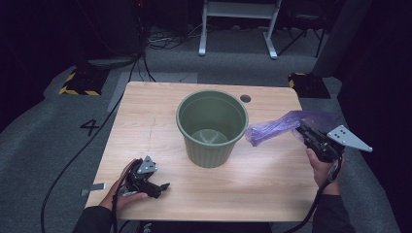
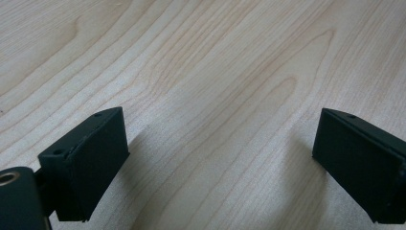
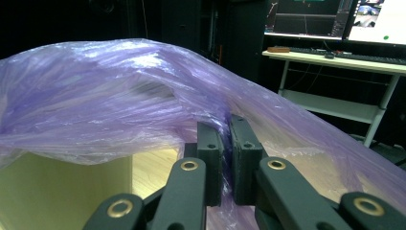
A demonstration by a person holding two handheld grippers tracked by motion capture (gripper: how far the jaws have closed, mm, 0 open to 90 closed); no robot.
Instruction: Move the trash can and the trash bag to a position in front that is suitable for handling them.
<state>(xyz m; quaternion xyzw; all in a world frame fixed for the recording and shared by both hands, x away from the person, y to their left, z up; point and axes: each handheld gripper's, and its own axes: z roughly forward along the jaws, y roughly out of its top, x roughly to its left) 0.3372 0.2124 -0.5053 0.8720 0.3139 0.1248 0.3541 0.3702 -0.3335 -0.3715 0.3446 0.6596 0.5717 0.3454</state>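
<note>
A green ribbed plastic bin [image 1: 212, 127] stands empty in the middle of the wooden table [image 1: 145, 121]. My right gripper [image 1: 305, 133] is held above the table's right edge, shut on a thin purple plastic bag [image 1: 277, 127] that stretches from its jaws toward the bin's rim. In the right gripper view the bag [image 3: 119, 100] drapes over the closed jaws of the gripper [image 3: 228, 139], with the bin's pale green wall [image 3: 62, 191] below. My left gripper [image 1: 158, 188] rests on the table near the front left corner. Its jaws stand wide apart over bare wood, the gripper [image 2: 220, 158] holding nothing.
A round cable hole [image 1: 245, 98] sits at the table's back right. Beyond the table are a white desk frame [image 1: 238, 24], yellow-black striped floor blocks [image 1: 80, 82] and cables on the grey carpet. A desk with monitors [image 3: 335, 28] stands in the right gripper view.
</note>
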